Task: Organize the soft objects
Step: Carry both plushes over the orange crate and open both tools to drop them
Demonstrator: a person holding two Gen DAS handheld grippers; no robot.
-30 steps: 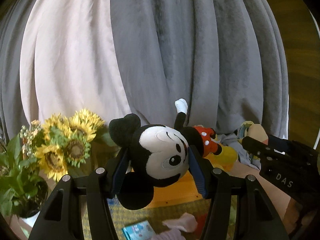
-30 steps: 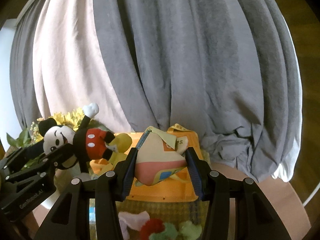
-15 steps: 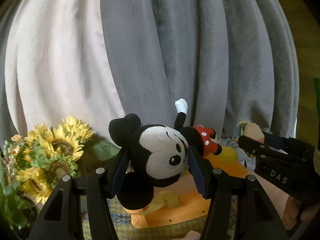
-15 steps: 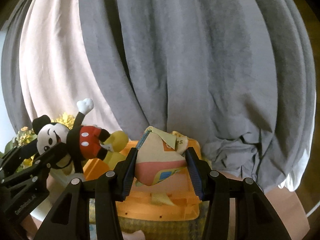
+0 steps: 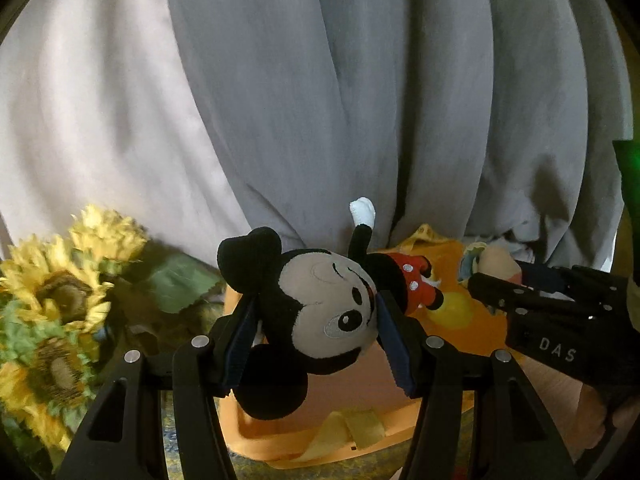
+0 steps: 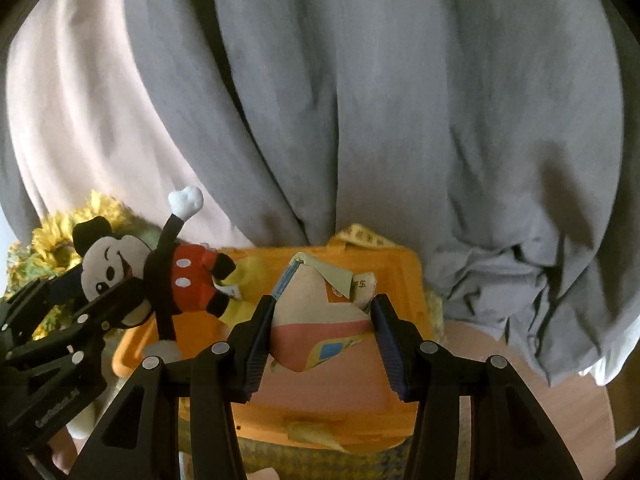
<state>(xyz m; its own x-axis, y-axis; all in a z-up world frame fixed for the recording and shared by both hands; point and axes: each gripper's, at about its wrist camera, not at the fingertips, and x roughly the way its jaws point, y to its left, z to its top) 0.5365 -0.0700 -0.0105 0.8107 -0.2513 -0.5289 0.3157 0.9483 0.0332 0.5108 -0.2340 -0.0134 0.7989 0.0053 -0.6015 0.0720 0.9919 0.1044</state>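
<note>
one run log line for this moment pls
left hand-held gripper: shut on mouse plush | right hand-held gripper: shut on fabric pouch | both over orange bin

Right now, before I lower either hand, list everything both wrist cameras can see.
Mouse plush: one, black, red and cream, head clamped in left gripper, above the bin.
Soft cloth toy: one, cream and pink, clamped in right gripper, above the bin.
Bin: one, orange, open, below both toys.
Sunflowers: a bunch, yellow, left of the bin.
Curtains: grey and pale pink, behind everything.
Left gripper: black, shut on the plush.
Right gripper: black, shut on the cloth toy.
</note>
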